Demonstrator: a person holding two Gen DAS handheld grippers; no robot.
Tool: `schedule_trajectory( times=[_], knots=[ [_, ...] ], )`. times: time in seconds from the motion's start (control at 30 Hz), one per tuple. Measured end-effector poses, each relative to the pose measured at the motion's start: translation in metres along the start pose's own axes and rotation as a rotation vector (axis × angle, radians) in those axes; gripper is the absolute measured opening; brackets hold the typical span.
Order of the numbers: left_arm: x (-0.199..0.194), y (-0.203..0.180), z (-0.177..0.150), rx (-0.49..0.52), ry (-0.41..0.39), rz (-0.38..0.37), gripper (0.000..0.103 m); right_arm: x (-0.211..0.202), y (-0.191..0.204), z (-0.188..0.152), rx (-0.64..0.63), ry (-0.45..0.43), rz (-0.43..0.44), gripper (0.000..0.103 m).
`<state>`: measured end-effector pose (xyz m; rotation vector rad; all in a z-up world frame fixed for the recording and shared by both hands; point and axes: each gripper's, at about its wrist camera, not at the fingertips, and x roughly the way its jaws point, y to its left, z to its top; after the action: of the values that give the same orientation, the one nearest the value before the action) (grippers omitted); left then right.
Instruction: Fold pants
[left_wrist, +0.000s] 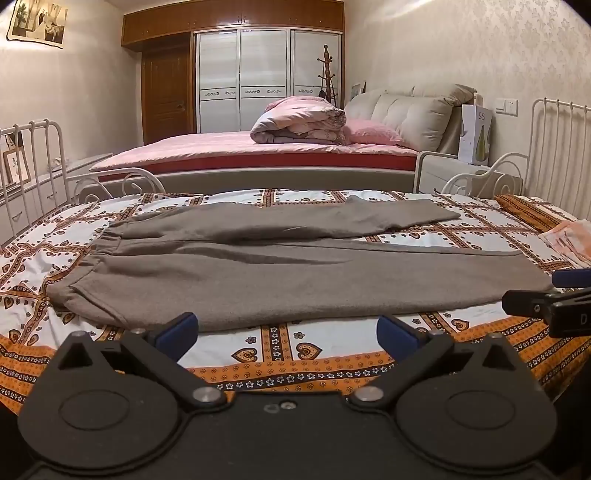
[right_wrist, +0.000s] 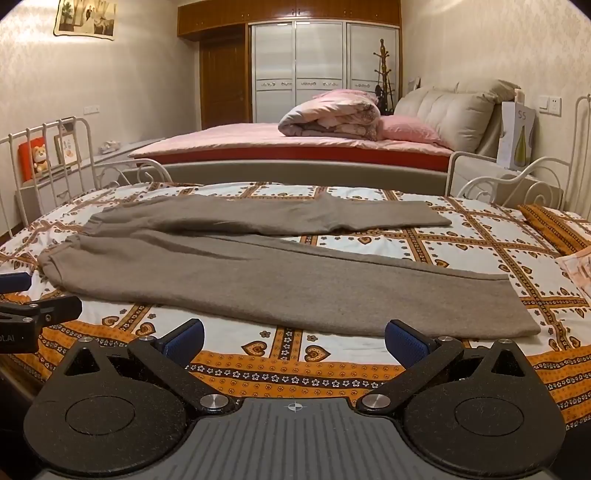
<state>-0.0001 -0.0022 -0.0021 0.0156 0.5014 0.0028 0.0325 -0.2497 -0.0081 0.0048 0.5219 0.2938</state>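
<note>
pants (left_wrist: 280, 273) of grey-brown fleece lie flat on patterned sheet (left_wrist: 280, 347); left gripper (left_wrist: 288, 332) and right gripper (right_wrist: 294, 338) gape empty

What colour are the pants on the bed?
Plain grey-brown pants, clearest in the right wrist view.

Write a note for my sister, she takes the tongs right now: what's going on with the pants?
Left tongs: open, empty, near the waistband end.
Right tongs: open, empty, near the cuff of the near leg.
Grey pants: spread flat on the patterned bedsheet, waistband to the left, two legs apart and running right.
Done: nothing folded.
Left: lay one leg over the other, then fold along the length.
</note>
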Motion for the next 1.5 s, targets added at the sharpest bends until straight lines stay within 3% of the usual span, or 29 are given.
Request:
schedule_trajectory(
  times=[1.5],
  knots=[
    [0.0025,0.0001,-0.0028,0.002,0.013,-0.002,0.097,0.0035,-0.0014,-0.0005,-0.003,0.005,-0.001,0.103]
  ],
)
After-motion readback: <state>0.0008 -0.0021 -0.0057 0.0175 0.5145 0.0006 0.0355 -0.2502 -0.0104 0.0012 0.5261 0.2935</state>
